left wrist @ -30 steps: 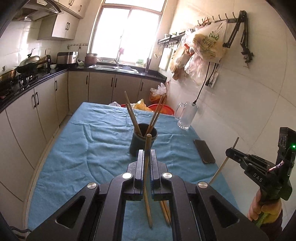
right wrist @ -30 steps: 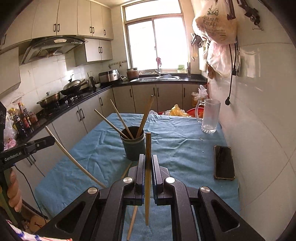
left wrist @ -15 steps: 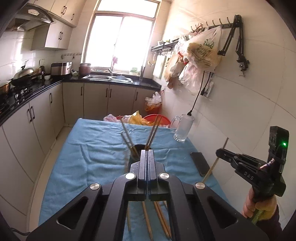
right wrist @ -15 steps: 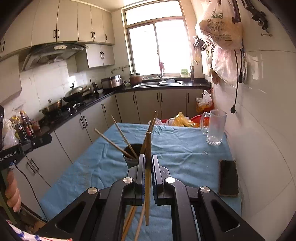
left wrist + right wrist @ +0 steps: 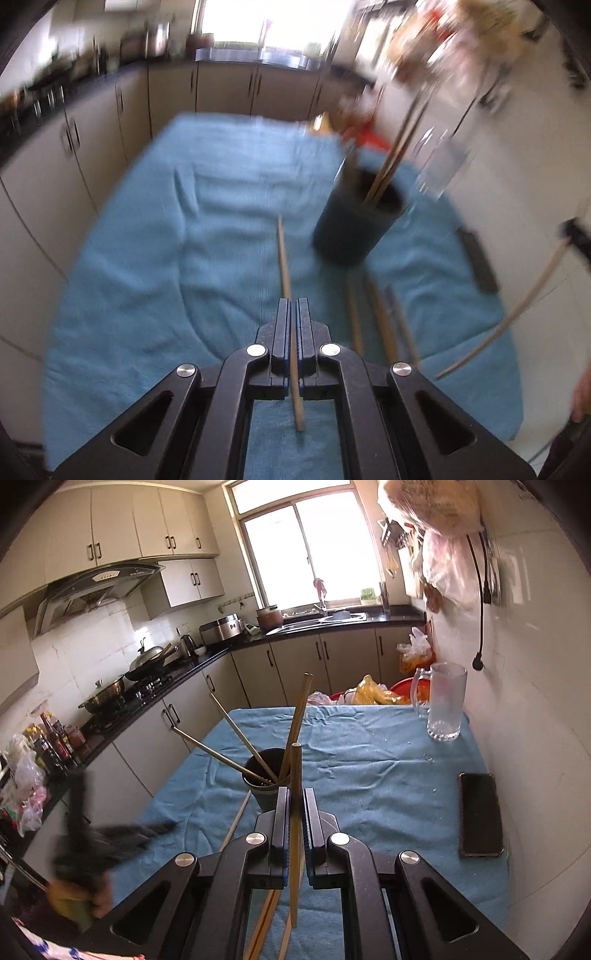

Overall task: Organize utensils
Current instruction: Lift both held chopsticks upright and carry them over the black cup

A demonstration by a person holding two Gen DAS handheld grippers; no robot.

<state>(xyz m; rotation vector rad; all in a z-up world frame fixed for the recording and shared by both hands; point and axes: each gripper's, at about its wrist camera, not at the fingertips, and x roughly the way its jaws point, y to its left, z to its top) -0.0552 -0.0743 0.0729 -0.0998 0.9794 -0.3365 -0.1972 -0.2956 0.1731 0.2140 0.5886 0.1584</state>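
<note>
Right wrist view first: the right gripper (image 5: 294,794) has its jaws pinching a wooden chopstick (image 5: 294,812), long axis running straight out along the fingers, far tip poking up past the fingertips toward the dark cup (image 5: 264,794). That cup sits just beyond the jaws on the blue cloth (image 5: 369,768) with several chopsticks already leaning in it (image 5: 236,734), fanned left and up. More loose chopsticks (image 5: 236,821) lie on the cloth under and just left of the jaws. Off to the right of the jaws there's a phone (image 5: 480,814) lying flat, and farther out a glass mug (image 5: 443,703) near the wall. Nothing sits between the fingertips and the cup rim.

Left wrist view is badly motion-blurred, but the left gripper (image 5: 294,306) looks clamped on another chopstick (image 5: 286,273) — it runs lengthwise through the jaws, tip pointing ahead over the cloth. The cup is ahead and to the right of those jaws, with loose chopsticks on the cloth just right of them.
</note>
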